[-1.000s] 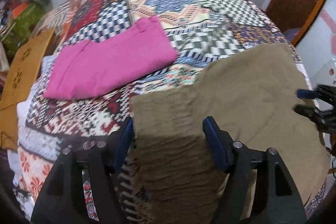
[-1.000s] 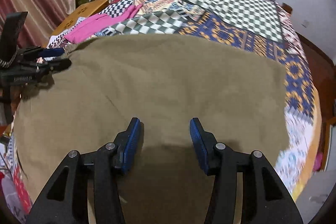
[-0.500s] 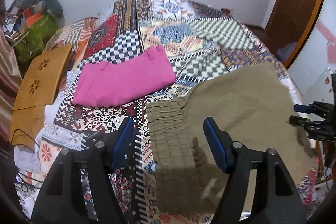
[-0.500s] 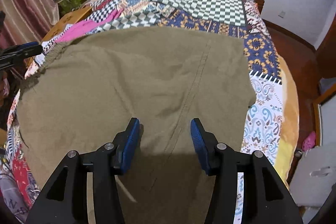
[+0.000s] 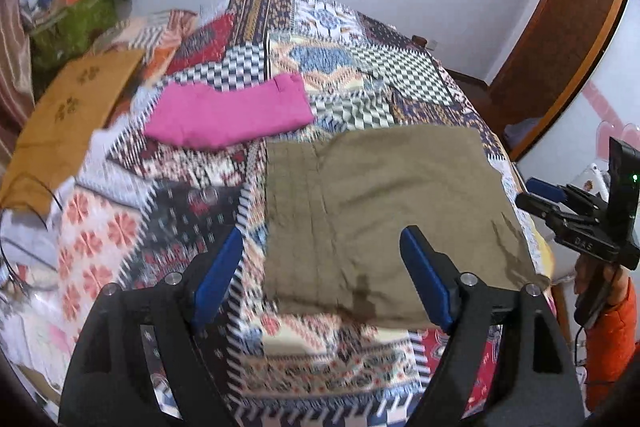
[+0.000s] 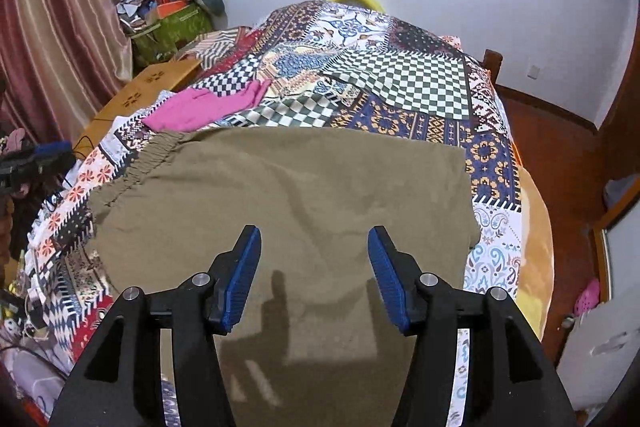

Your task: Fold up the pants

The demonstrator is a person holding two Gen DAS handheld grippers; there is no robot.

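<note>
**Olive pants folded flat on bed; both tongs lifted clear**

Olive pants (image 5: 384,211) lying folded in a rough rectangle on the patchwork bedspread (image 5: 332,67), at the near right part of the bed. Elastic waistband (image 6: 148,159) along the left edge, gathered; cloth mildly wrinkled, otherwise flat.

Left tongs (image 5: 322,279) above the near left part of the pants, jaws opening and spread wide, nothing between the blue pads (image 5: 218,273), no contact with cloth. Some motion blur in this view.

Right tongs (image 6: 314,277) above the near middle of the pants, jaws opening, moderately spread, nothing pinched; shadow cast on the cloth below. Also seen from the left wrist camera at far right, off the bed's edge.

Folded pink garment (image 5: 232,115) on the bedspread, farther and to the left, just apart from the olive pants. Wooden board (image 5: 68,123) at the bed's left side. Green bag (image 6: 172,31) in the far left corner beside the curtain (image 6: 52,27).
</note>
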